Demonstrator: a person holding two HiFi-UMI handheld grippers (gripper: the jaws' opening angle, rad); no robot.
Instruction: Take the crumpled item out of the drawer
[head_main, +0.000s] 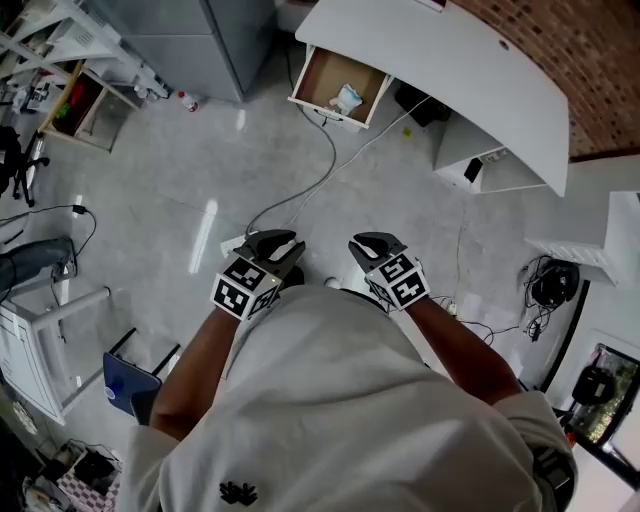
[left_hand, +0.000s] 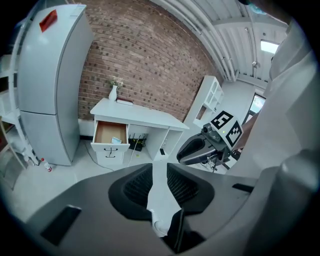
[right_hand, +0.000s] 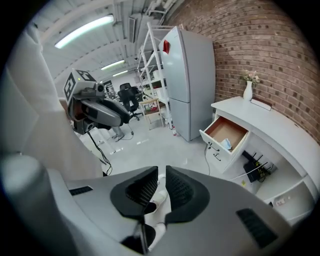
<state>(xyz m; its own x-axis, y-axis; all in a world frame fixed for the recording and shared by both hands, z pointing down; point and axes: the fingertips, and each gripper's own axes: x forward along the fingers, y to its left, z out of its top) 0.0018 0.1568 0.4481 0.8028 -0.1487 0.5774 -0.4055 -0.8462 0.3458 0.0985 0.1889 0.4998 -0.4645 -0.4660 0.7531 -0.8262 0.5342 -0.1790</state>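
The open drawer of the white desk is far ahead across the floor, and a pale crumpled item lies at its right side. The left gripper view shows the drawer and the item, as does the right gripper view: drawer, item. My left gripper and right gripper are held side by side close to my body, well short of the desk. Both have their jaws almost together with only a thin slit between them, and nothing is held.
A grey fridge stands left of the desk. A cable runs from the desk over the floor to a power strip. A vase stands on the desktop. Shelving is at the far left, and a white shelf unit at the right.
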